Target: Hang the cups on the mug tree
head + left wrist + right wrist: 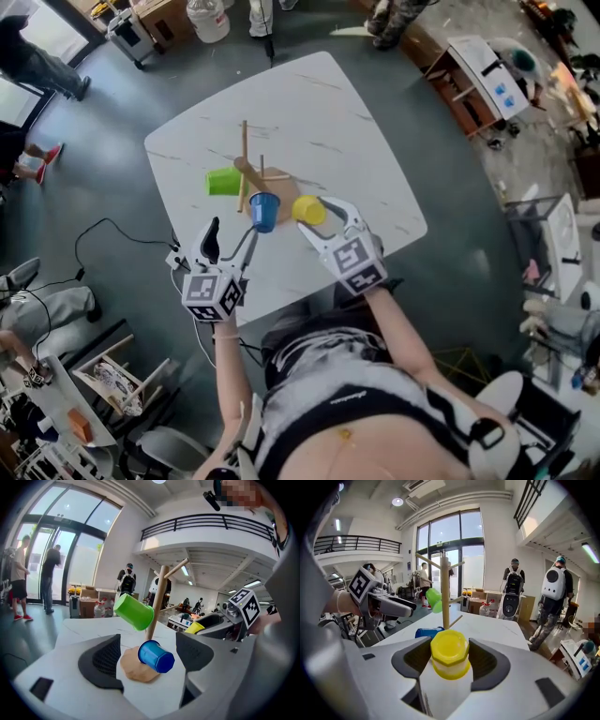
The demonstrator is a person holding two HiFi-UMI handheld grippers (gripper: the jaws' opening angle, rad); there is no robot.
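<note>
A wooden mug tree (244,159) stands on a round base mid-table. A green cup (223,181) hangs tilted on one of its pegs, and it shows too in the left gripper view (133,612). A blue cup (264,211) sits low by the base (156,656); whether a peg carries it I cannot tell. My left gripper (232,236) is open, its jaws wide on either side of the blue cup without touching it. My right gripper (317,217) is shut on a yellow cup (450,654), held bottom-up above the table, right of the tree (445,597).
The white table (356,141) has its near edge just in front of my body. A cable (122,230) trails on the floor at left. A low wooden bench (478,80) stands beyond the far right corner. People stand by the glass doors in the distance.
</note>
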